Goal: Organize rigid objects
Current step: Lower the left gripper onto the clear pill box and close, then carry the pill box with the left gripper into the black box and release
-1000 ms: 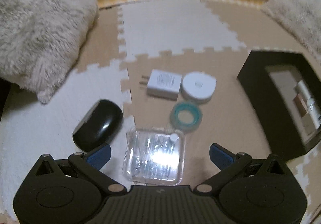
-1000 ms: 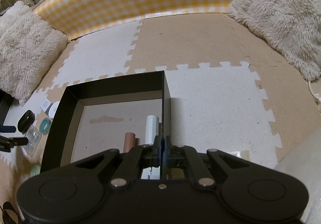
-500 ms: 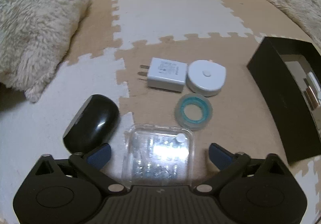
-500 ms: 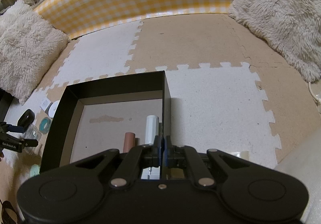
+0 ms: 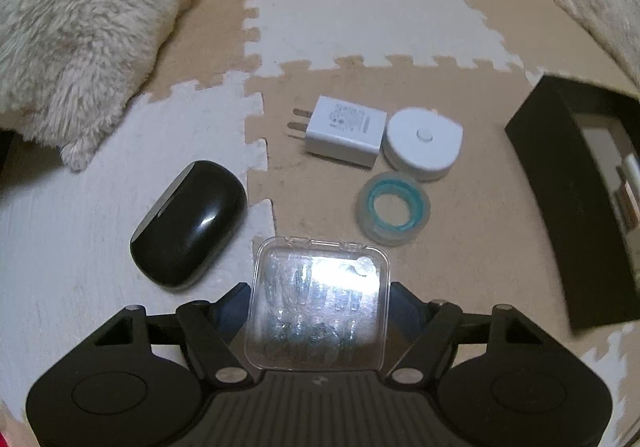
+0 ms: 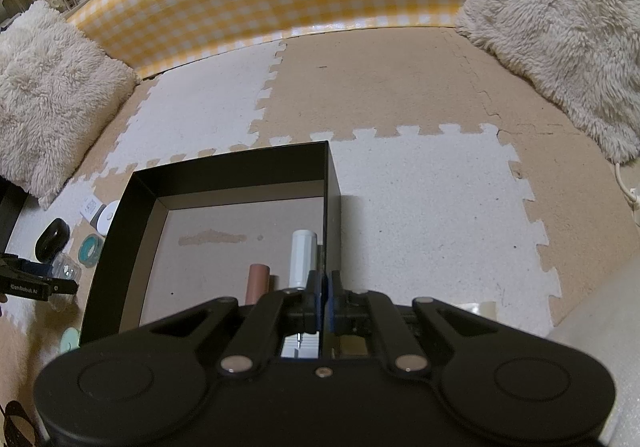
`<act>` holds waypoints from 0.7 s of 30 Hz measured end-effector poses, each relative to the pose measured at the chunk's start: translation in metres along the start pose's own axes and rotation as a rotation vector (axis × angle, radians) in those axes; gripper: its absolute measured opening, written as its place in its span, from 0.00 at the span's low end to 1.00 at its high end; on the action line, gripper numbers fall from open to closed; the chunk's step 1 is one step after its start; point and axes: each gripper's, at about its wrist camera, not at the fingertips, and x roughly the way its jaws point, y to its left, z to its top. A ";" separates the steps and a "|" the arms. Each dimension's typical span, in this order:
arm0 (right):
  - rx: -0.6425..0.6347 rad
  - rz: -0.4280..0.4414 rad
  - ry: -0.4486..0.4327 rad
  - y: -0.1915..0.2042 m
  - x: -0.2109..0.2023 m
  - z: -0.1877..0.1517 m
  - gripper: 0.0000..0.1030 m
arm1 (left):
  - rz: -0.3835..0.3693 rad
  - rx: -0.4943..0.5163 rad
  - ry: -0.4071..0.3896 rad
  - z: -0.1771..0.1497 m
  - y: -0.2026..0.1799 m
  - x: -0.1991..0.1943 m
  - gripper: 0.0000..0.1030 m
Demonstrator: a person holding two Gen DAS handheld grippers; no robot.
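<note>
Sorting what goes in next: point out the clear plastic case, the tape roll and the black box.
clear plastic case (image 5: 320,295), left wrist view, lid centre.
tape roll (image 5: 394,210), left wrist view, its teal core's rim.
black box (image 6: 236,167), right wrist view, far wall.

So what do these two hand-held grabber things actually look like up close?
Both are matte black plastic. Each has two round discs at the base and angled linkage bars with silver pivot pins. The left gripper has blue finger pads and a ribbed centre panel. The right gripper shows blue between its black fingers. From the right wrist view, the left one carries small white lettering, too blurred to read reliably.
</note>
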 end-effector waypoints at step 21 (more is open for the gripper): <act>0.001 0.000 0.000 0.001 0.001 0.000 0.04 | -0.352 -0.214 -0.288 -0.001 -0.102 -0.092 0.72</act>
